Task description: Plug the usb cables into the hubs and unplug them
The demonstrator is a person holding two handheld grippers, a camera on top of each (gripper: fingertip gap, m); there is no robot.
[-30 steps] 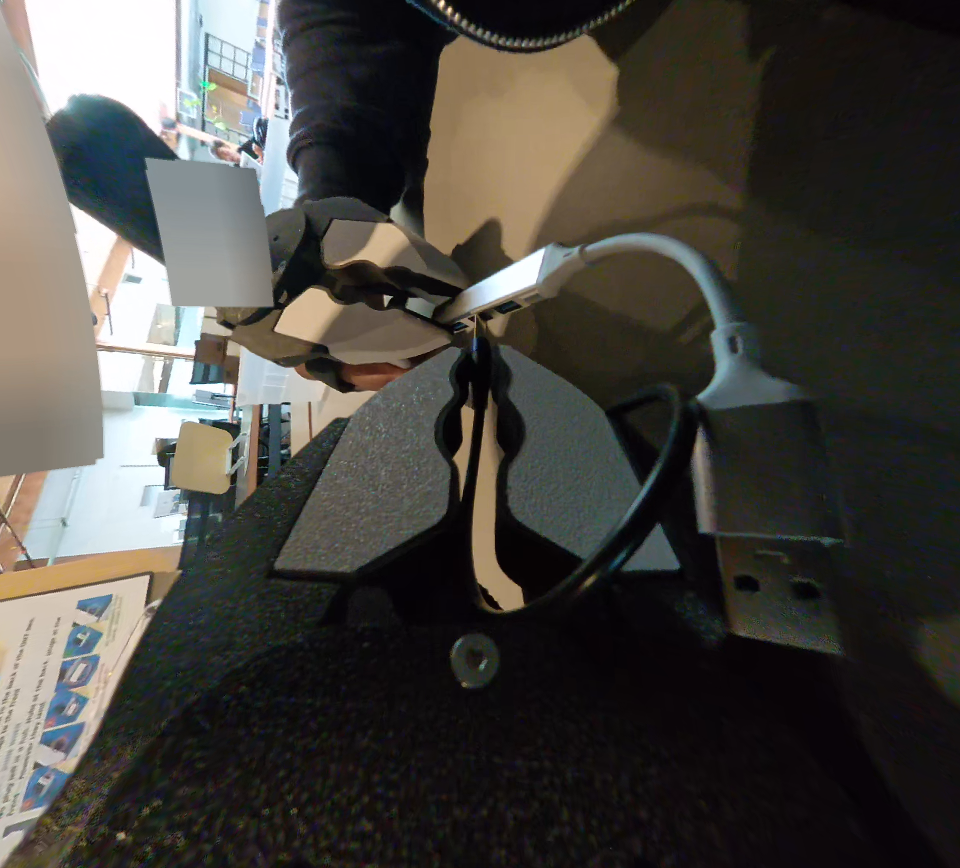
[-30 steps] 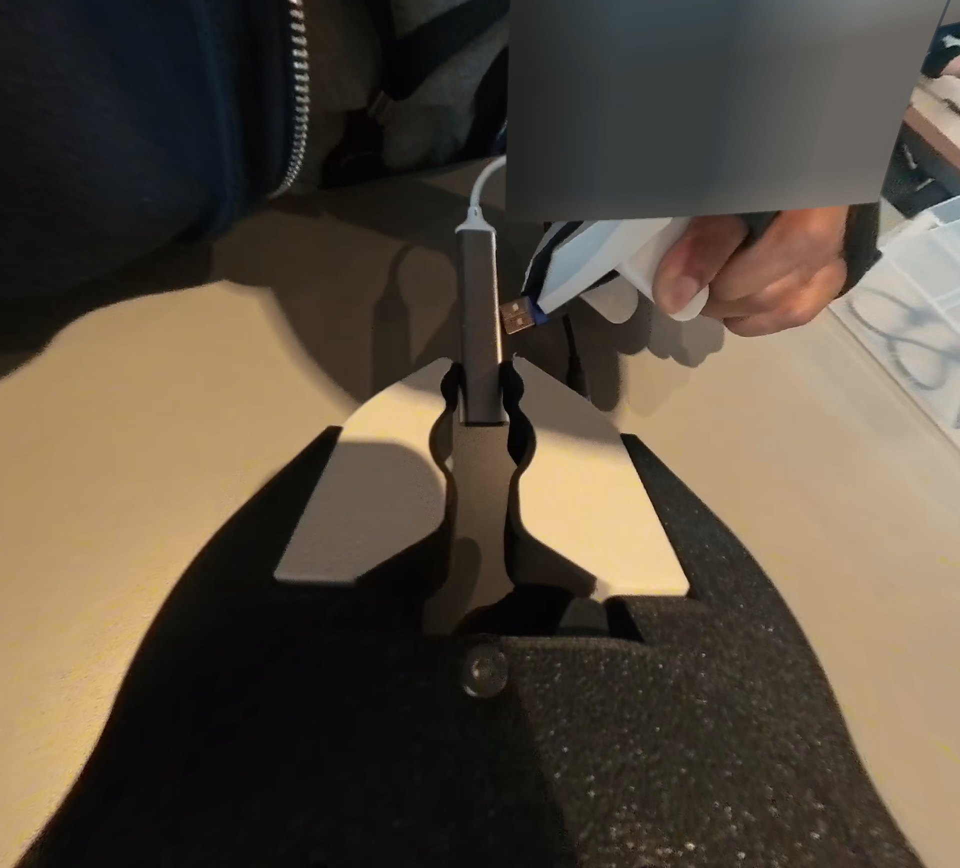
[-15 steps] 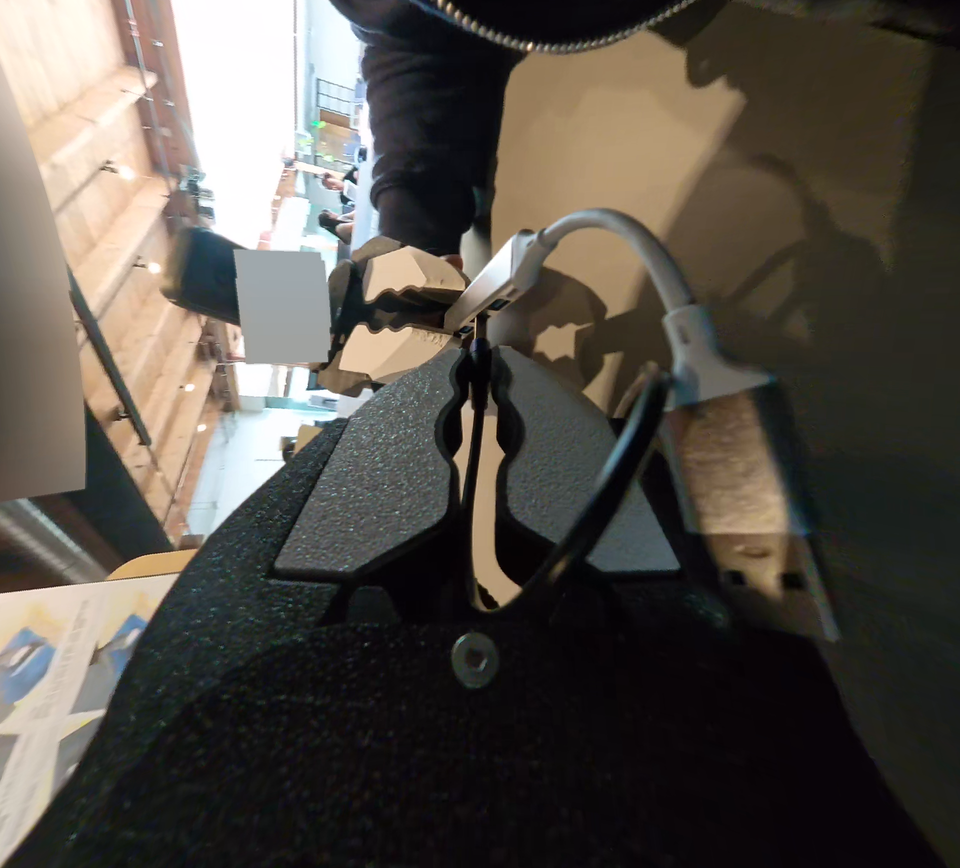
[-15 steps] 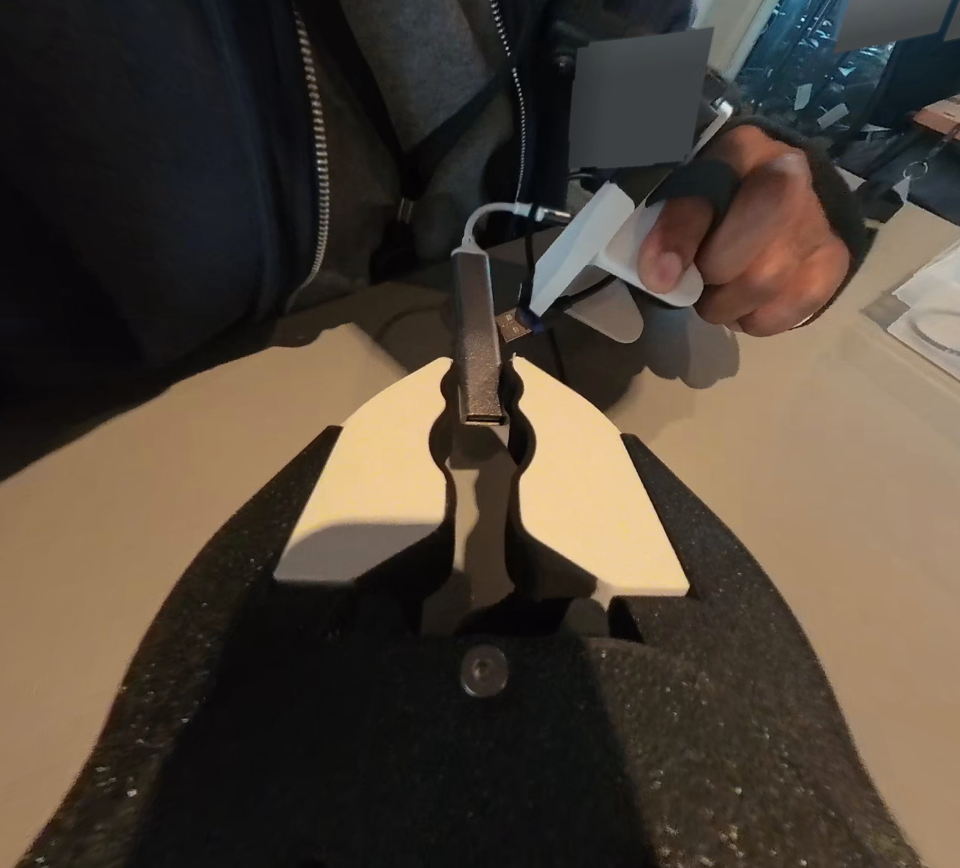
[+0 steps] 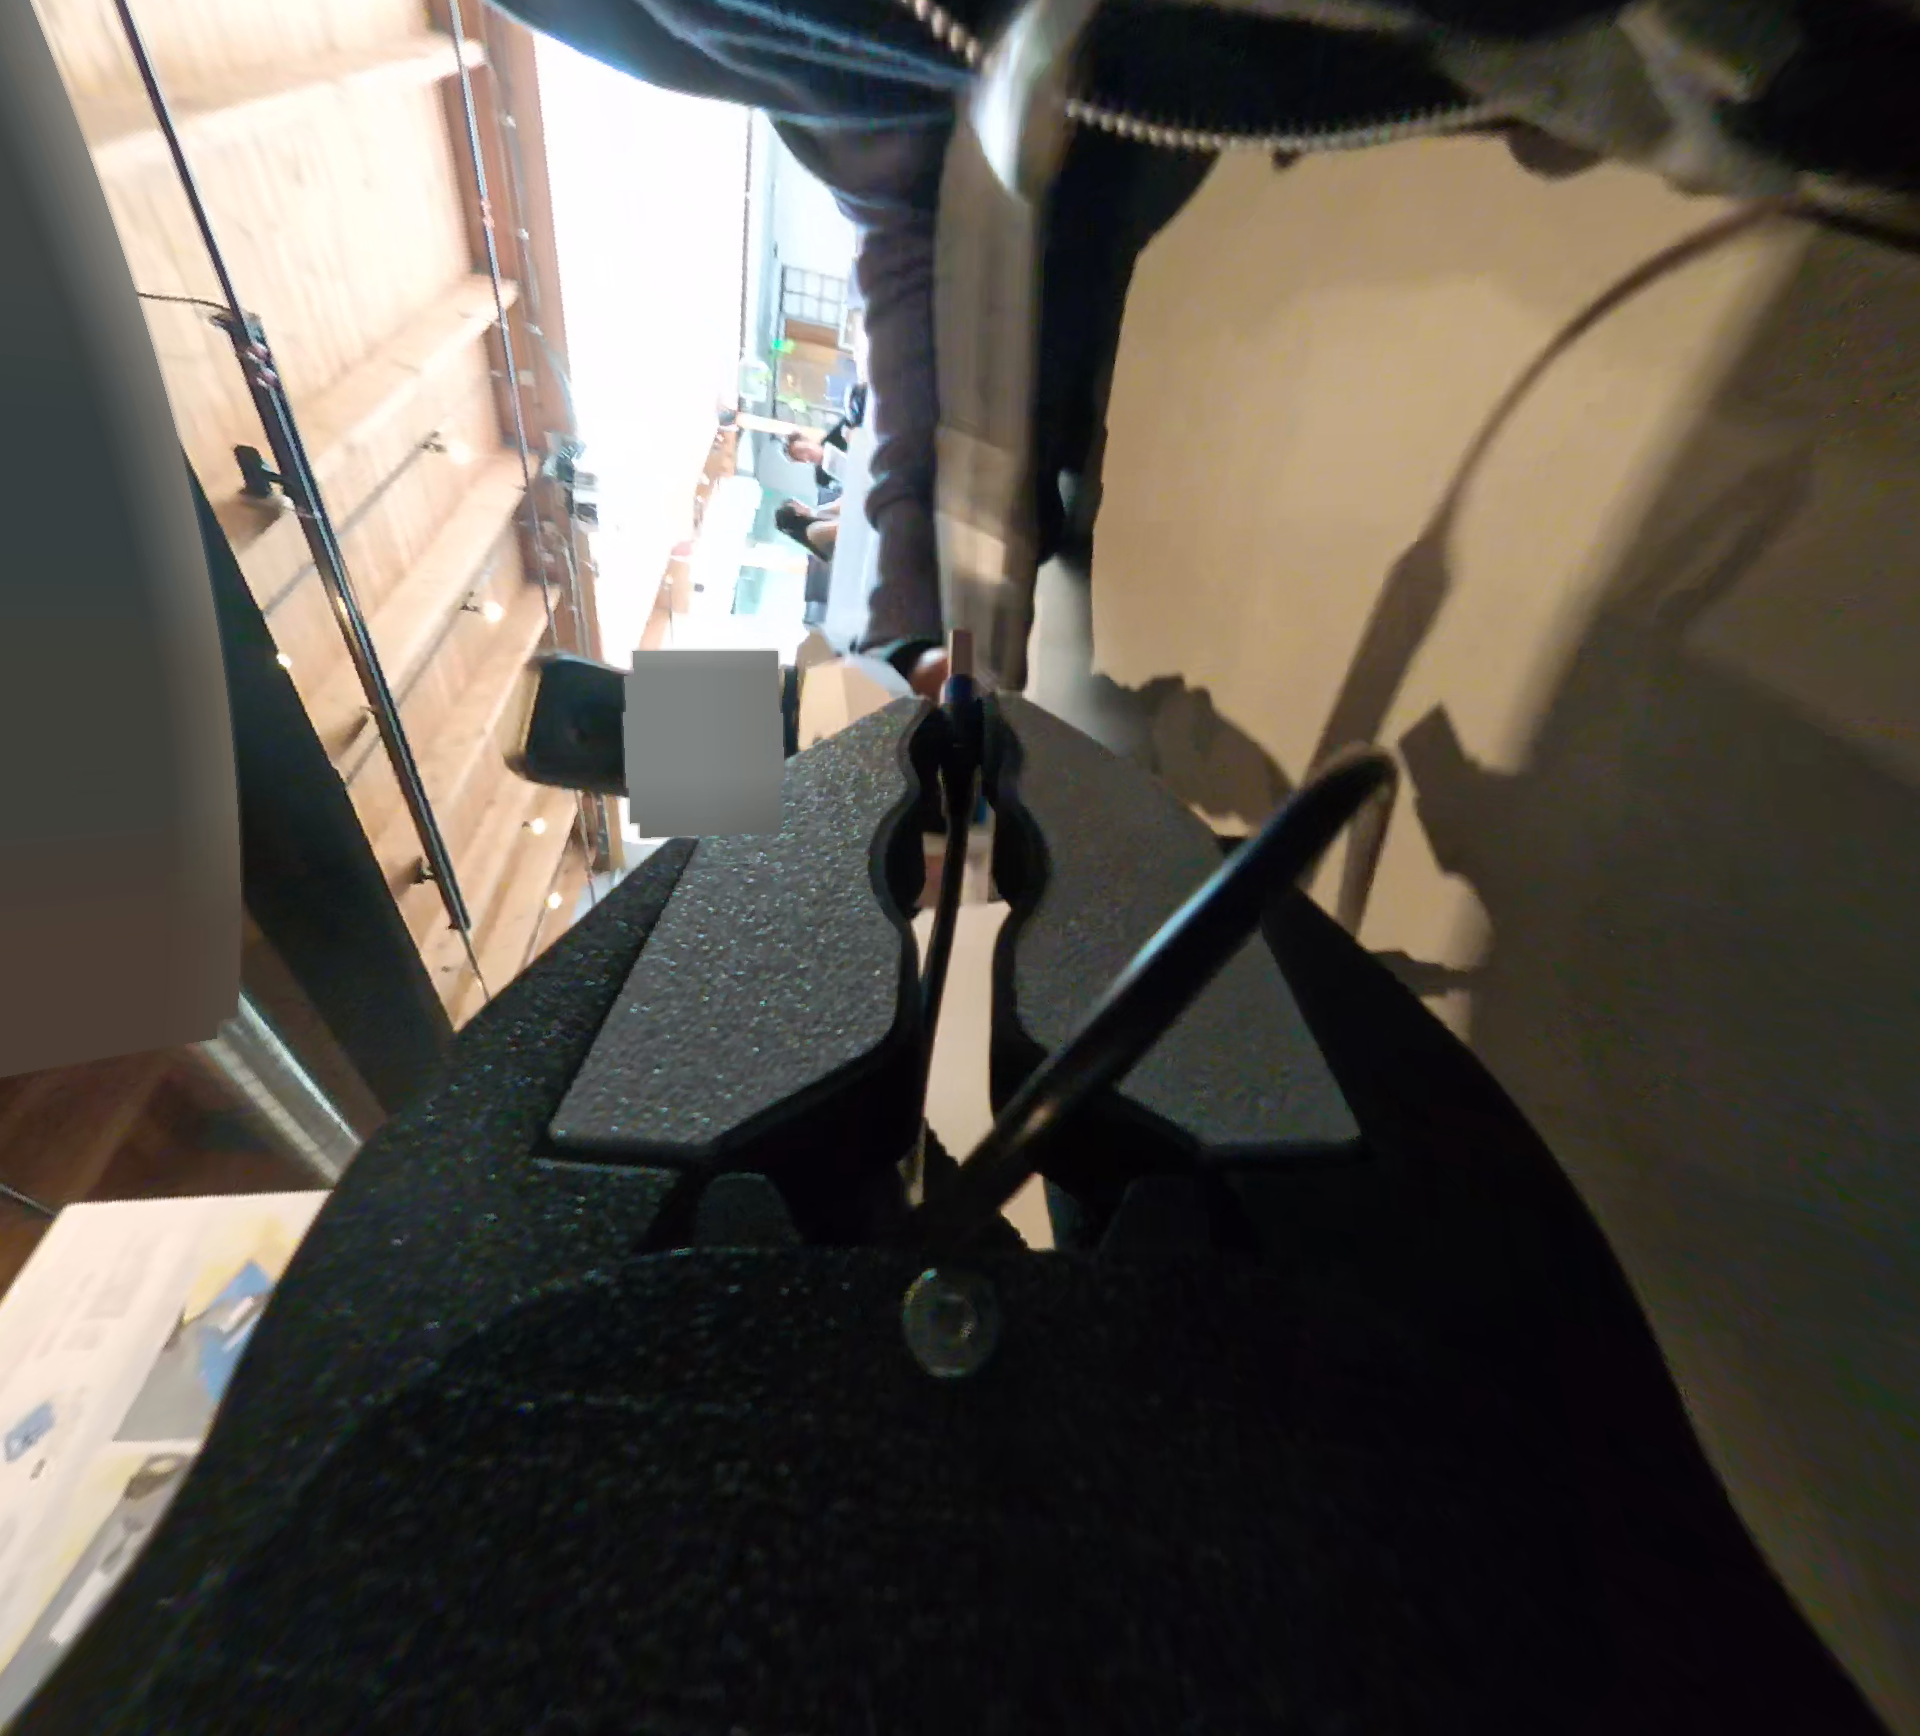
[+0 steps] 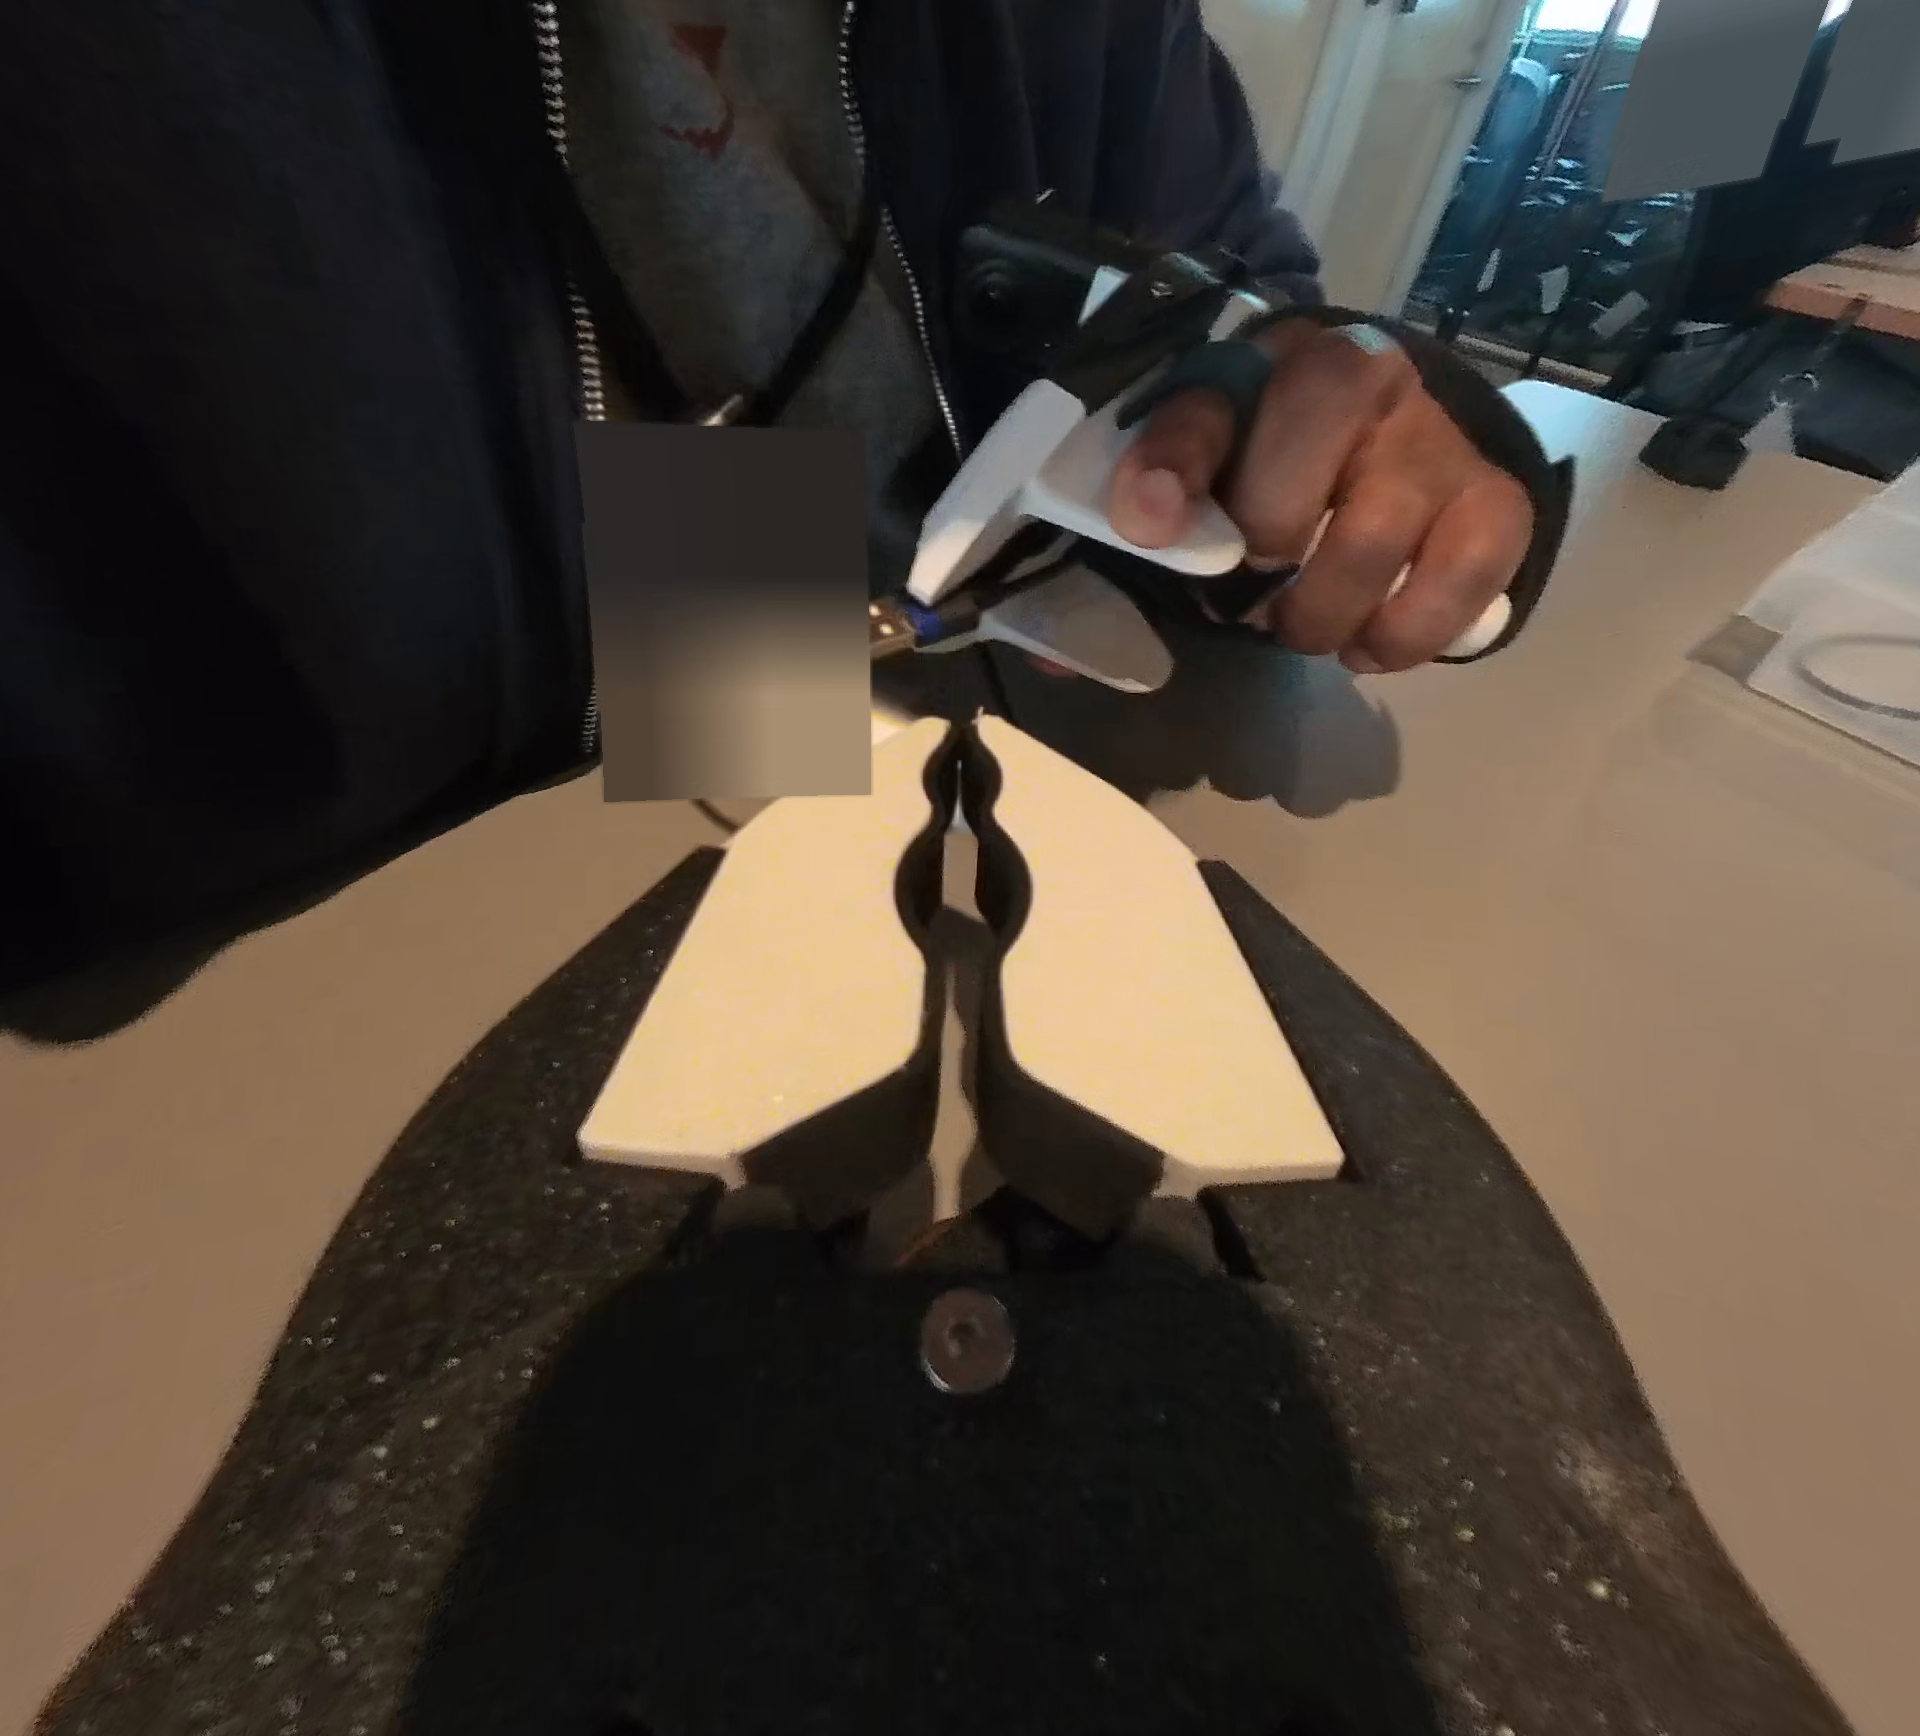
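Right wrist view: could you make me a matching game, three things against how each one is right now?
Things:
1. silver USB plug with blue collar
2. person's hand
3. cream-padded right gripper

States:
A. shut, nothing seen between its fingers
B. pinched at the tip of the white left gripper
C. wrapped round that gripper's handle

Pairs: 1-B, 2-C, 3-A.
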